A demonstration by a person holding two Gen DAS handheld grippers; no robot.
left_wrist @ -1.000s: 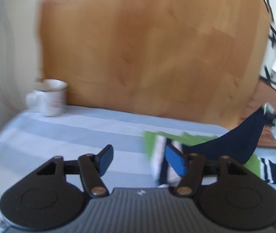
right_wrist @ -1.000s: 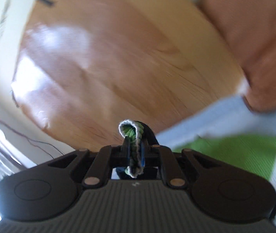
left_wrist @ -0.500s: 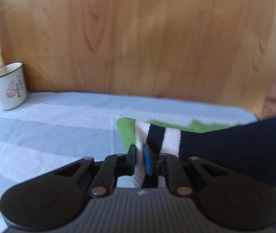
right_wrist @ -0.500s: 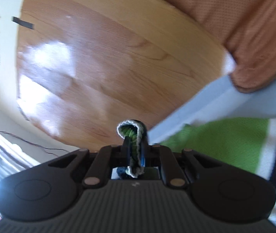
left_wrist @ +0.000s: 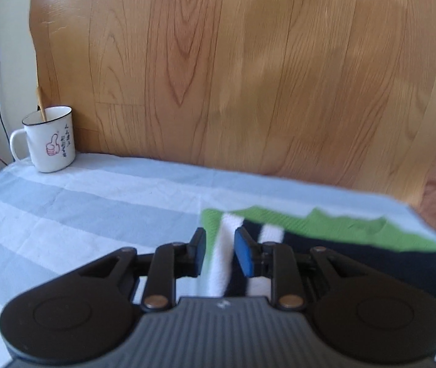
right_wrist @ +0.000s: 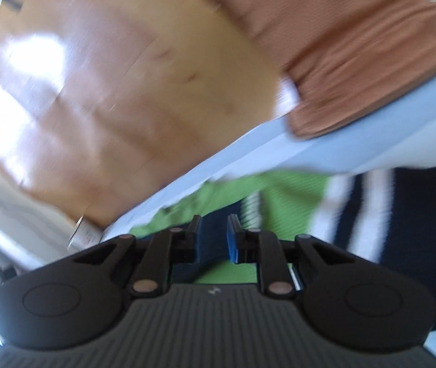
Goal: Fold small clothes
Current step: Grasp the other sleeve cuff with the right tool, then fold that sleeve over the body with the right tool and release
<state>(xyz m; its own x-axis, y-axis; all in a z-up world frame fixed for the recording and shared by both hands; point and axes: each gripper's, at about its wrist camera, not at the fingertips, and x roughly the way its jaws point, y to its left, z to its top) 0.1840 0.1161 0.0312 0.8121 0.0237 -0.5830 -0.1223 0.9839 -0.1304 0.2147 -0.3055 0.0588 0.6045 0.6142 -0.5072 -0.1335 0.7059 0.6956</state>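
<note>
both claws just opening, parted over the striped garment.

The left wrist view looks forward and slightly down along its hand-held gripper, close over the striped sheet, facing the wood floor. The right wrist view is rolled, just as close. Both share the garment, sheet and floor.
</note>
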